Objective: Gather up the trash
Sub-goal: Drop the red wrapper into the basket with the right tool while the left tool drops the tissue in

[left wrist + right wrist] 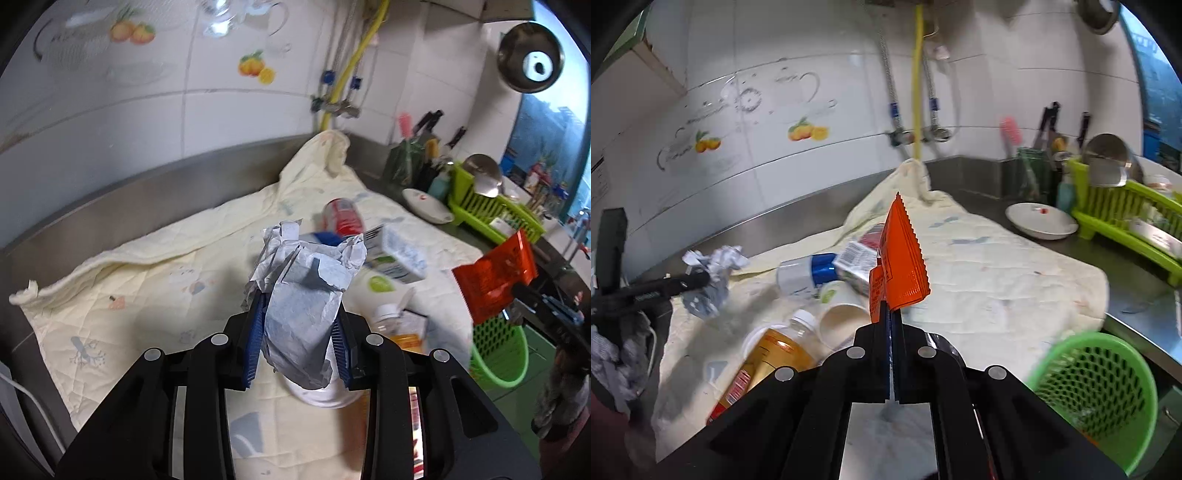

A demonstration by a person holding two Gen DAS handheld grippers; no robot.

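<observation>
L gripper (299,332) clamps crumpled paper (303,288) | R gripper (892,314) pinches orange wrapper (903,254)

Place: a home kitchen.
Walls: white tiles (849,92) with printed fruit decals (807,132).
Worktop: stainless steel worktop (1137,280) with a raised steel back edge, partly under a pale quilted cloth (997,280).
Plumbing: a yellow hose (917,85) and braided metal pipes (888,74) run down the wall.
Dishes: a green drying rack (1123,221), a white plate (1039,221) beside it, a metal bowl (530,55) hung high.
Tools: knife handles (1047,122) in a holder in the corner.
</observation>
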